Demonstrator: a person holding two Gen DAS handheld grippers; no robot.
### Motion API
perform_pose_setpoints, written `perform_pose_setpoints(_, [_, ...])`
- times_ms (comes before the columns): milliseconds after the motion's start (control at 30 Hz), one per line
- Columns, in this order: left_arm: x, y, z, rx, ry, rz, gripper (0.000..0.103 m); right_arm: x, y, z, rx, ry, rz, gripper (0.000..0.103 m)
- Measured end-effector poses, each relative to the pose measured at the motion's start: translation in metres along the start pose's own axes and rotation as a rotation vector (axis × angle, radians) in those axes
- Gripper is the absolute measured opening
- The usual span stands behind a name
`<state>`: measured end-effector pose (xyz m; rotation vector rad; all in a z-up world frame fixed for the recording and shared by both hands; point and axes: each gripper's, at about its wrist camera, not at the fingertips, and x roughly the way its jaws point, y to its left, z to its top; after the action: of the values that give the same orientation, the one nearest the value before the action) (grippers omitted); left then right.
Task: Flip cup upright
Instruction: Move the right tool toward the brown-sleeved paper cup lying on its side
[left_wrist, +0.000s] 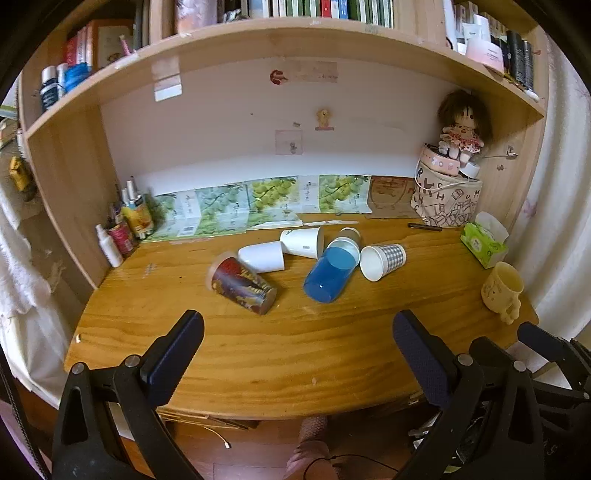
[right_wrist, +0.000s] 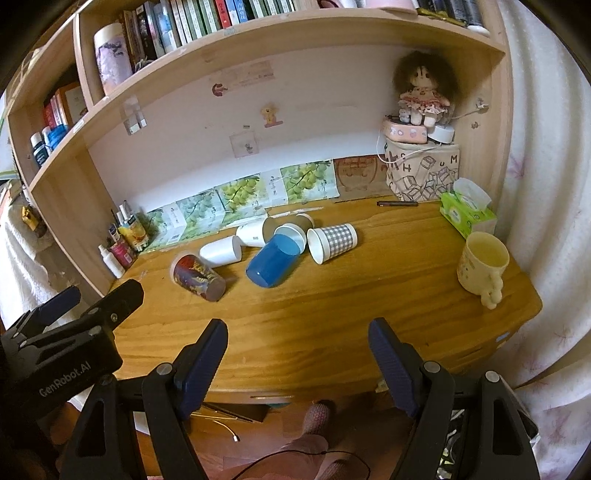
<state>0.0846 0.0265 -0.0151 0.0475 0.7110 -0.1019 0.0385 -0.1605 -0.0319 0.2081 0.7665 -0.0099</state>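
Cups lie tipped in a cluster mid-desk (left_wrist: 295, 350), the blue cup (left_wrist: 332, 273) biggest, then the red cup (left_wrist: 242, 284) nearest us. We judge nothing is grasped yet: left gripper (left_wrist: 297, 343) and right gripper (right_wrist: 298, 350) hover at the near edge, jaws apart, with bare wood ahead for the reach.

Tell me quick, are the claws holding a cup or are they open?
Left claw: open, holding nothing, above the desk's near edge.
Right claw: open, holding nothing, also short of the cups.
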Motion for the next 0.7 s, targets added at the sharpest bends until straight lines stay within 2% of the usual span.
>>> perform_pose_setpoints(167, [0.027,-0.001,0.016,0.001,0.038,-0.020,0.102,0.019,0.000,0.018,-0.013,-0.004,-0.001,0.079])
perform_pose_setpoints(500, [0.070,-0.006,0.050,0.002,0.060,-0.034,0.102,0.060,-0.004,0.056,-0.049,-0.004,-0.005,0.079])
perform_pose_setpoints(700, [0.098,-0.008,0.070,-0.007,0.084,-0.067,0.102,0.081,-0.006,0.080,-0.091,-0.006,-0.022,0.079])
